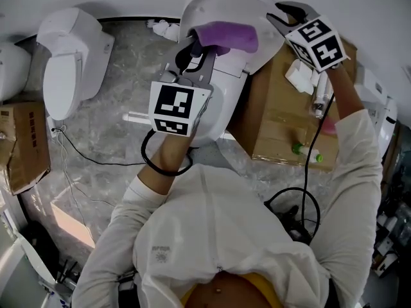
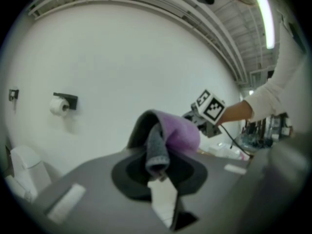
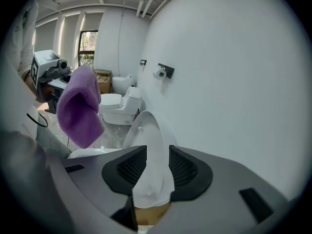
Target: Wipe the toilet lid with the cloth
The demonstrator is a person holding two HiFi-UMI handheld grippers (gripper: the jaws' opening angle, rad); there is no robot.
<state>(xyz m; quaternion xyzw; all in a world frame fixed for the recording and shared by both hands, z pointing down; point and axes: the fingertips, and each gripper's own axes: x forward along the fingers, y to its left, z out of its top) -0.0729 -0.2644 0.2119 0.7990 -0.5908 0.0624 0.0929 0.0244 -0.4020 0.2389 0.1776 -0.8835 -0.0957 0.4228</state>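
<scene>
Head view: the left tool [image 1: 196, 49] is clamped on the purple cloth [image 1: 228, 36], which rests against the raised lid [image 1: 215, 2]. The right tool [image 1: 282, 15] sits by the lid's rim, jaws apart (pads pressing on nothing).

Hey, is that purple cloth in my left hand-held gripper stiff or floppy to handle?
Likely floppy: the purple cloth folds and droops from the left hand-held gripper. Probably light, since one pinched edge carries it all. Its plush surface looks unlikely to slip.
</scene>
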